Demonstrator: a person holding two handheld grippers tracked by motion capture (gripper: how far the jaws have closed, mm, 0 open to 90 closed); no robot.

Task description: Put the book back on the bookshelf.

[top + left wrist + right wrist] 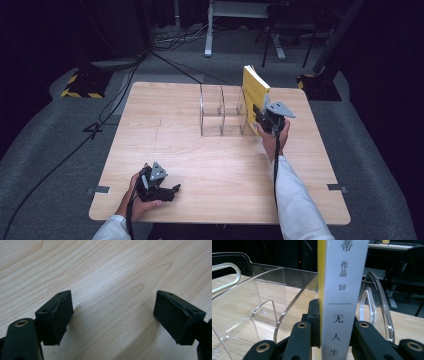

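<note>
Fingers [314, 315] of right gripper [265, 120] clamp book [254, 95] upright, spine vertical.

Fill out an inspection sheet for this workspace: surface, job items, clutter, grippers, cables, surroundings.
Surface: light wooden table, bare across the middle and front.
Job's things: yellow book with a white spine, held upright at the right end of the clear acrylic divider rack; whether it is already inside a slot cannot be told.
Clutter: nothing seen.
Grippers: right gripper shut on the book's spine; left gripper open, nothing between its fingers, low over the table near the front edge.
Cables: one cable trails from the right gripper along the sleeve; black cables cross the floor at left.
Surroundings: grey floor, dark backdrop, stand bases behind the table.
</note>
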